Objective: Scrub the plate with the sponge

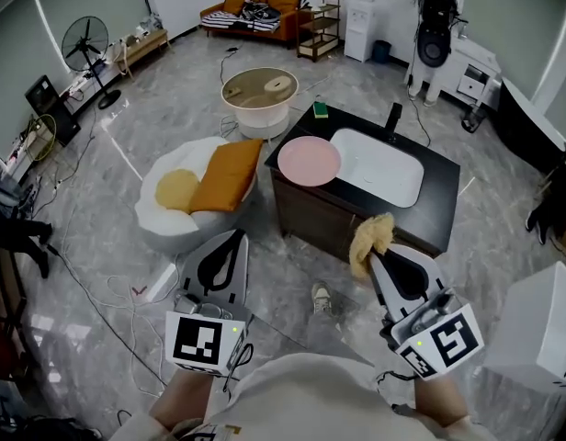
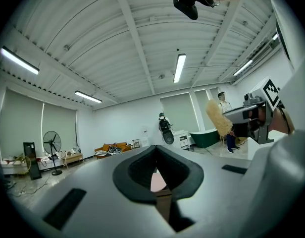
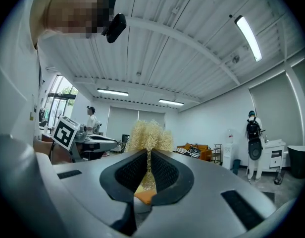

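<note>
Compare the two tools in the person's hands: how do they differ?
The left tool is shut on nothing; the right tool is shut on a fluffy yellow sponge. The left tool points toward the white seat, the right tool toward the black counter. Both are grey with a marker cube.

My head cam looks steeply down, well back from the counter (image 1: 446, 194); both gripper cams tilt up at the ceiling (image 2: 142, 43), all three catching the sofa (image 1: 255, 12).
</note>
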`<state>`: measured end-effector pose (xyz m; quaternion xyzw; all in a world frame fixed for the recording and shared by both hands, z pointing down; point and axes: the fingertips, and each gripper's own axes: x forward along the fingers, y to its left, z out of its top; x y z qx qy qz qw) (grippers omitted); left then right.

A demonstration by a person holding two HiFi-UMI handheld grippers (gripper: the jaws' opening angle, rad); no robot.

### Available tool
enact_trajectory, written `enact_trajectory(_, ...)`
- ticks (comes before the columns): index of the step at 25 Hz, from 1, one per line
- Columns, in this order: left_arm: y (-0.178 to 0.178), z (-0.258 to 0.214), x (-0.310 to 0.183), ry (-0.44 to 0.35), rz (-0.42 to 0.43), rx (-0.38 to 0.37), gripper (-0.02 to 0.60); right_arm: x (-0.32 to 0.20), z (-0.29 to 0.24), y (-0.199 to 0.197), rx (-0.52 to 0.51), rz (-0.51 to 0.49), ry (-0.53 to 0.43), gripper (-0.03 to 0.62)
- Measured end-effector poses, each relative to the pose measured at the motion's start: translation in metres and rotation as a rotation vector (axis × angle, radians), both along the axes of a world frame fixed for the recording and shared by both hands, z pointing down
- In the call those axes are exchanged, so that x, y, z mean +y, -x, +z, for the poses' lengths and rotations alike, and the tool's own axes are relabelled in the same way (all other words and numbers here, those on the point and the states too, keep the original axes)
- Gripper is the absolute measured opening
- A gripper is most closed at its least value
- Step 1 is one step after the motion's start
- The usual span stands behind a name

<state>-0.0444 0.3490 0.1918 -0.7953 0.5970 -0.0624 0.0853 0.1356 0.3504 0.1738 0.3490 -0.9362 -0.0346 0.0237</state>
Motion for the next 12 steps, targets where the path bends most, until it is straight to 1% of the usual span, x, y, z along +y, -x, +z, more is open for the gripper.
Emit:
enact_trajectory(3, 0.001, 0.0, -0.035, -0.002, -0.019, 0.002, 0.02, -0.041, 0.005, 0.001, 0.019, -0.027, -0.002, 0.046)
enact_trajectory(8, 0.0, 0.009, -0.106, 0.039, -0.047, 0.031, 0.02, -0.115, 0.013, 0.003, 0.032, -0.068, 0.009, 0.046)
enact_trajectory(10, -0.007, 0.013, -0.139, 0.059, -0.05, 0.03, 0.02, -0.15, 0.018, 0.001, 0.024, -0.081, 0.033, 0.046)
enact_trajectory(12, -0.016, 0.016, -0.171, 0.075, -0.048, 0.013, 0.02, -0.186, 0.024, -0.002, 0.003, -0.095, 0.071, 0.046)
